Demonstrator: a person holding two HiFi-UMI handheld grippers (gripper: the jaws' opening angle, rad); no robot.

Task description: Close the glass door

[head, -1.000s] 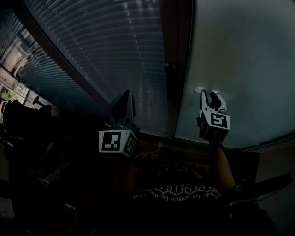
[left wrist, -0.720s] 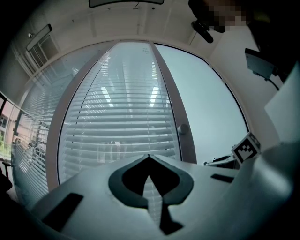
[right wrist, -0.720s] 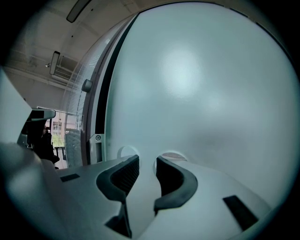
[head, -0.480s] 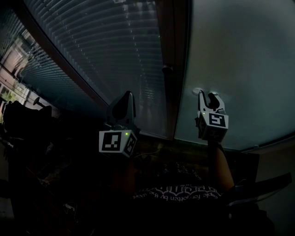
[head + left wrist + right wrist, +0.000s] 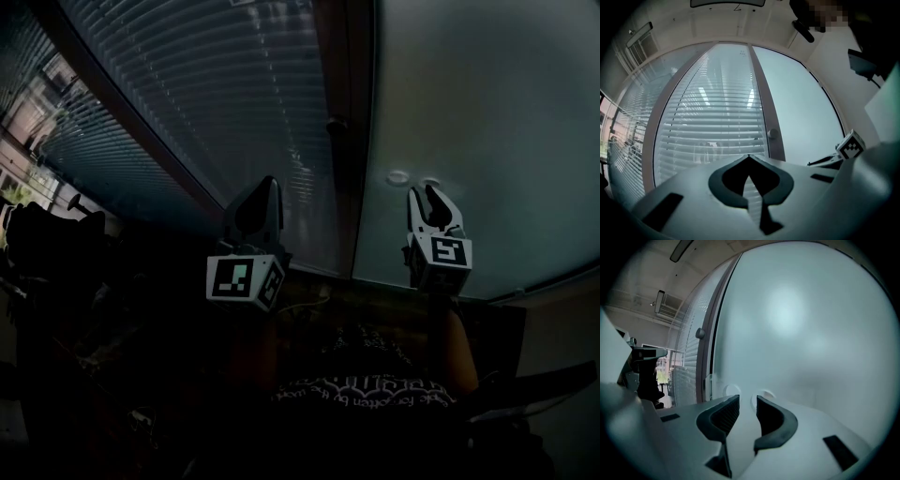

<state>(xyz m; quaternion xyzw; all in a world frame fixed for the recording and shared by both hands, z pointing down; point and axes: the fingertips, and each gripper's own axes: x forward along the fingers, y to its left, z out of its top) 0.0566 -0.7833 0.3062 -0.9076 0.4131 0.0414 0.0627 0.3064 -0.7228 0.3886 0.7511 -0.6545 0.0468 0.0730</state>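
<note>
The frosted glass door [image 5: 487, 141] fills the right of the head view, its left edge against a dark upright frame [image 5: 356, 141] that bears a small knob [image 5: 335, 123]. Two round fittings [image 5: 397, 176] sit on the glass near that edge. My right gripper [image 5: 431, 192] is just below them, held a little off the glass; in the right gripper view its fingers [image 5: 748, 398] stand narrowly open with nothing between them, and the fittings [image 5: 765, 394] show just past the tips. My left gripper [image 5: 265, 185] is shut and empty, pointing at the slatted panel [image 5: 712, 117].
Horizontal blinds [image 5: 216, 103] cover the glass left of the frame. Dark furniture [image 5: 56, 244] stands at the far left under a bright window strip. The person's torso and right forearm [image 5: 448, 347] fill the bottom of the head view.
My right gripper has drawn back and down from the round fittings it was against. The door edge and frame sit slightly further left in view. The left gripper has risen a little.
</note>
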